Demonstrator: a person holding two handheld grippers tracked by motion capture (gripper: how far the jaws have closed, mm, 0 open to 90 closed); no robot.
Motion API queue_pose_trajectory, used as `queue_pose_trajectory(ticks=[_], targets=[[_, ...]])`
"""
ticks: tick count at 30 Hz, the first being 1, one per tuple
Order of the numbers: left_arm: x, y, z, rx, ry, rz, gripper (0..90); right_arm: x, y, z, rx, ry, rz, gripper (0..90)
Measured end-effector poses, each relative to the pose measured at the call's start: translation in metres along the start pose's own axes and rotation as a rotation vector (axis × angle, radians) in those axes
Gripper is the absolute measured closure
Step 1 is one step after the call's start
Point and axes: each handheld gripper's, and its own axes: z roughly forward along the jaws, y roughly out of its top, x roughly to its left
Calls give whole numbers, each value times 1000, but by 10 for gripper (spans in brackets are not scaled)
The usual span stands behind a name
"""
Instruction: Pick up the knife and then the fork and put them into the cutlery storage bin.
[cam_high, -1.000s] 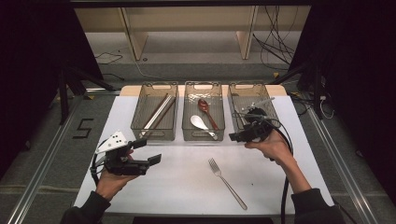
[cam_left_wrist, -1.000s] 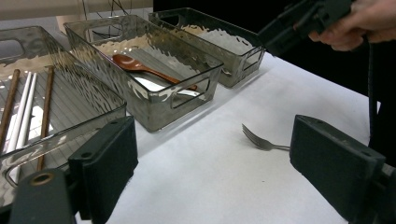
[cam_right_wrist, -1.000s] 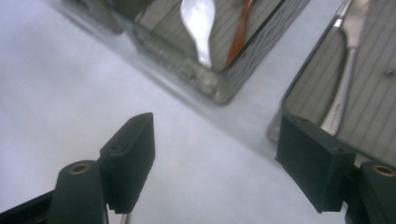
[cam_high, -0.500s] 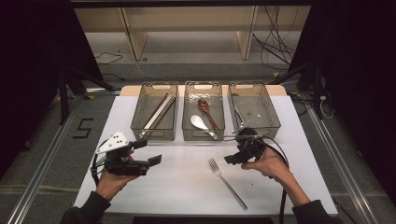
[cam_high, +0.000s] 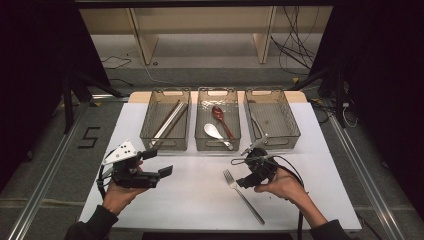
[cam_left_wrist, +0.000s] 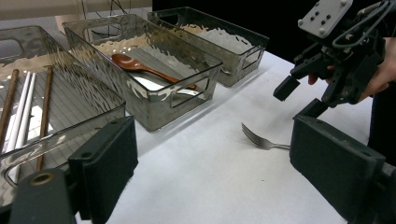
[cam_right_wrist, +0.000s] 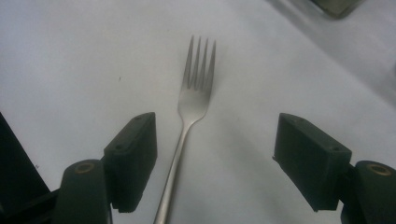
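Hovering right gripper, fingers apart, over fork.

White table, three clear bins in a row, fork lying nearer front

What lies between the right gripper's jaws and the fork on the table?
Nothing. In the right gripper view, the open right gripper hangs above the fork, the handle running between its jaws over bare white tabletop.

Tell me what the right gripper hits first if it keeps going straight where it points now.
Probably the fork: the right gripper points down at it, jaws open astride the handle and not touching. Depth is unclear; it could meet the table beside it.
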Motion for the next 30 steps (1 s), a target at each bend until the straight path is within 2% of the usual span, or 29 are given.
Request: queue_pose_trajectory(ticks=[14, 25, 30], targets=[[0, 0, 0, 2, -1, 2, 145, 9, -6, 11, 58, 1, -26, 329], [0, 0, 0, 2, -1, 3, 145, 16, -11, 20, 116, -15, -73, 426], [-1, 0, 0, 1, -1, 4, 145, 18, -13, 24, 142, -7, -90, 458]])
